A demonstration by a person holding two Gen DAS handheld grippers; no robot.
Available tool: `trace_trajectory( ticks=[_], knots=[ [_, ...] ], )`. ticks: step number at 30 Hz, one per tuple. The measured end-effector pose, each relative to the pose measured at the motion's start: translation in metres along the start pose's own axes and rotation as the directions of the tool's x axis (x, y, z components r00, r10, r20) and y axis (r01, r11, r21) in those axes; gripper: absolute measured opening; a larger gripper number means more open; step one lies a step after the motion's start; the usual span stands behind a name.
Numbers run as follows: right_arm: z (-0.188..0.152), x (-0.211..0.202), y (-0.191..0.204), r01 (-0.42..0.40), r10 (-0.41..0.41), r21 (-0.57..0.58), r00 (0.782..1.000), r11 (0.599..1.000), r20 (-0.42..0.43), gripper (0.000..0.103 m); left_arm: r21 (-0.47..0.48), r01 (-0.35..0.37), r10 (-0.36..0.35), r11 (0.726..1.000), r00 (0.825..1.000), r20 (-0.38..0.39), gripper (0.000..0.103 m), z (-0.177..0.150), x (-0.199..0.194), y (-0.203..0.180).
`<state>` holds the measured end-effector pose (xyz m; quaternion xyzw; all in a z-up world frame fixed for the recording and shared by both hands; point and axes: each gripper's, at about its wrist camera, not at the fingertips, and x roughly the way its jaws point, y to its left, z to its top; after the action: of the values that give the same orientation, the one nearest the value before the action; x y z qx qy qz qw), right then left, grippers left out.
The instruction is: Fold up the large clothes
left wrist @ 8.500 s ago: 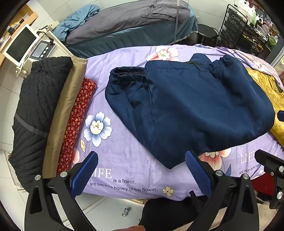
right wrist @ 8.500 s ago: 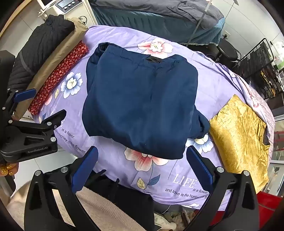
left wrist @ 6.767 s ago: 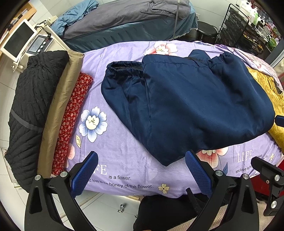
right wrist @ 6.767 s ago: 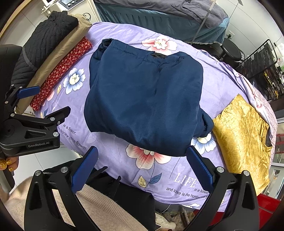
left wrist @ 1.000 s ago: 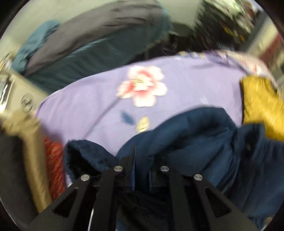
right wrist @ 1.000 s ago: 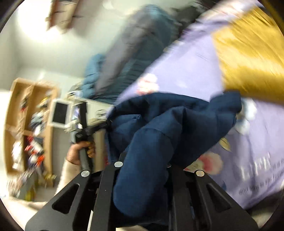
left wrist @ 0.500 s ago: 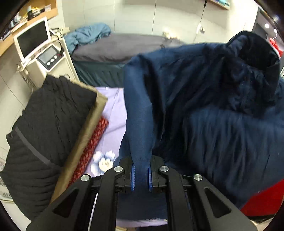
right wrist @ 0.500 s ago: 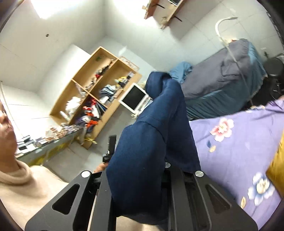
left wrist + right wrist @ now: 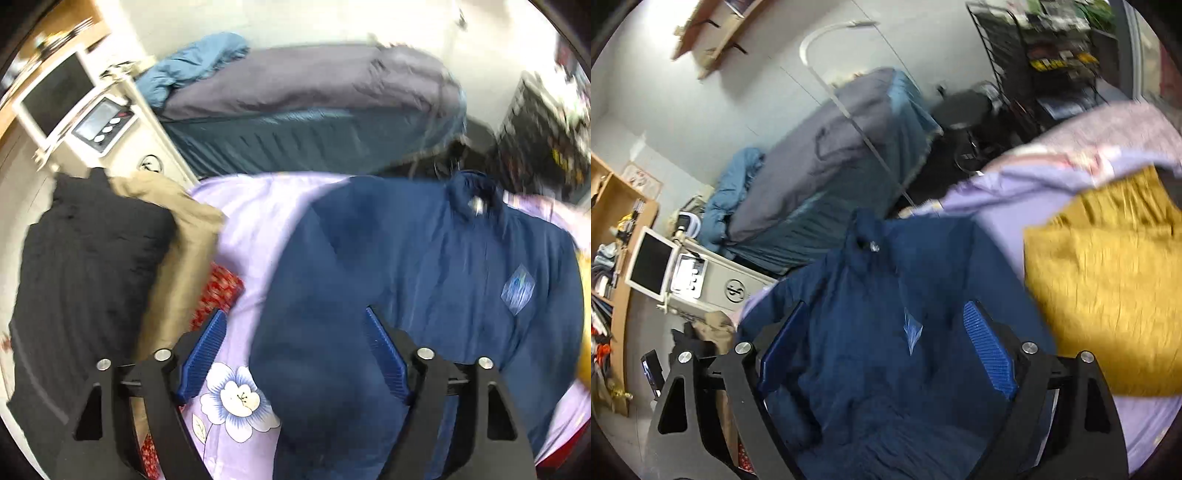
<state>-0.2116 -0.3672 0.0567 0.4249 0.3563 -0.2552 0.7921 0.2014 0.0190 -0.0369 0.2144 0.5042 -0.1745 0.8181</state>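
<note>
A navy blue jacket (image 9: 424,280) lies spread front-up on the purple floral sheet (image 9: 255,206), its collar (image 9: 474,192) at the far side and a pale blue chest logo (image 9: 517,290) showing. My left gripper (image 9: 295,312) hovers over the jacket's left sleeve and shoulder; its jaws are opening and the blue pads stand clear of the cloth. My right gripper (image 9: 885,304) hangs above the jacket (image 9: 871,332) near its chest; its jaws are opening too, with cloth below them but none pinched.
Folded black quilted (image 9: 85,280), tan (image 9: 181,251) and red floral (image 9: 218,291) cloths are stacked along the sheet's left edge. A gold cloth (image 9: 1108,288) lies at the right. Behind stand a grey-covered bed (image 9: 314,96), a monitor machine (image 9: 59,96) and a black wire rack (image 9: 1052,48).
Half a second ago both grippers were shut on the jacket, held up in the air. Now both have let go, and the jacket lies spread open on the sheet.
</note>
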Motion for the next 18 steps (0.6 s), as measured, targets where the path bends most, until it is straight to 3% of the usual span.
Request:
trace_trajectory(
  ticks=[5, 10, 15, 18],
  knots=[
    [-0.07, 0.024, -0.027, 0.1, -0.102, -0.025, 0.99, 0.995, -0.095, 0.085, -0.016, 0.024, -0.026, 1.0, 0.994, -0.105, 0.08, -0.045, 0.033, -0.005],
    [-0.129, 0.028, -0.034, 0.187, -0.203, -0.11, 0.966, 0.976, -0.159, 0.085, -0.092, -0.019, 0.007, 0.996, 0.991, -0.133, 0.085, -0.085, 0.04, 0.03],
    [-0.157, 0.027, -0.038, 0.25, -0.273, -0.152, 0.95, 0.956, -0.152, 0.085, -0.179, -0.037, 0.017, 0.983, 0.994, -0.111, 0.092, -0.122, 0.03, 0.052],
    [-0.17, 0.027, -0.035, 0.23, -0.252, -0.129, 0.948, 0.965, -0.195, 0.085, -0.214, -0.001, -0.026, 0.977, 0.992, -0.122, 0.093, -0.145, 0.03, 0.045]
  ],
)
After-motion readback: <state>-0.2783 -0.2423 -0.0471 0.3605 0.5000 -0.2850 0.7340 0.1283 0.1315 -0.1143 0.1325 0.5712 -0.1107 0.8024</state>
